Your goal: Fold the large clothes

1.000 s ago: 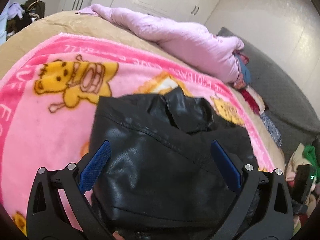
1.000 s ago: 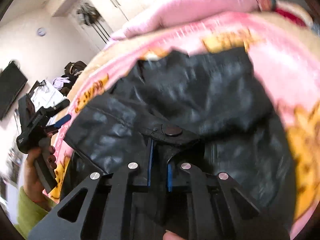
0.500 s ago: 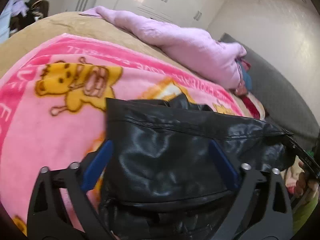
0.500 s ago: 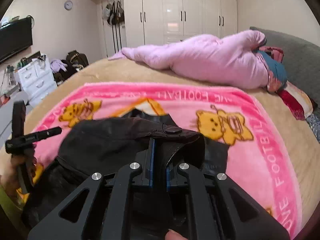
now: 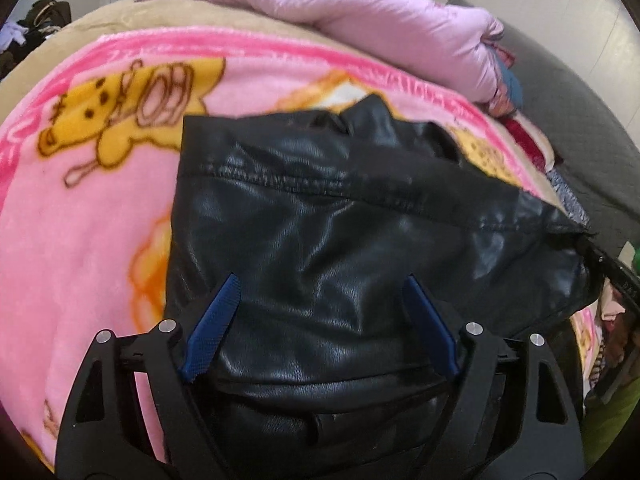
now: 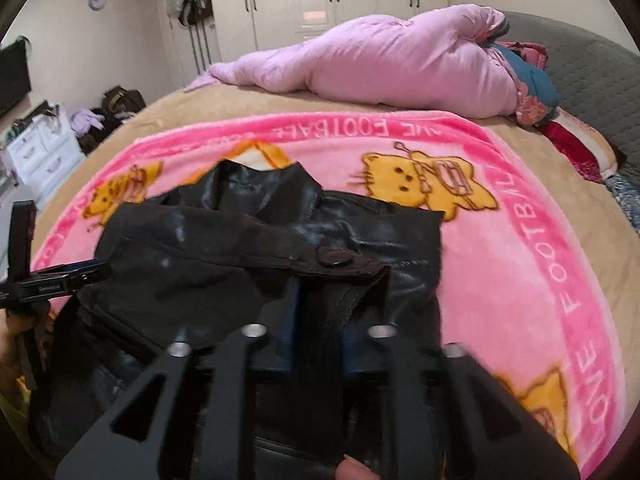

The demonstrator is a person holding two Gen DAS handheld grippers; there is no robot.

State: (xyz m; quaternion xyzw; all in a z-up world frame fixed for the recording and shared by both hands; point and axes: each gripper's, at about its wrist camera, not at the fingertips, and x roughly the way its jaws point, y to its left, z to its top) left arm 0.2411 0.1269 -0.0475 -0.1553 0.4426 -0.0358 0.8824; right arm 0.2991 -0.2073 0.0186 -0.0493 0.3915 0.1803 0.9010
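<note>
Jacket: black leather jacket lies folded on the pink blanket, its collar toward 12 o'clock in both views.
Left gripper: left gripper sits low over the jacket's near part, blue pads spread wide at 8 and 4 o'clock; jaws have just been closing, leather between them, pads not pressing it. Released.
Right gripper: right gripper has jaws that have just been opening; a snap-button tab lies just ahead at 12 o'clock, leather between the fingers. Grip released.
Surroundings: lilac duvet at 12 o'clock, well apart from the jacket.
</note>
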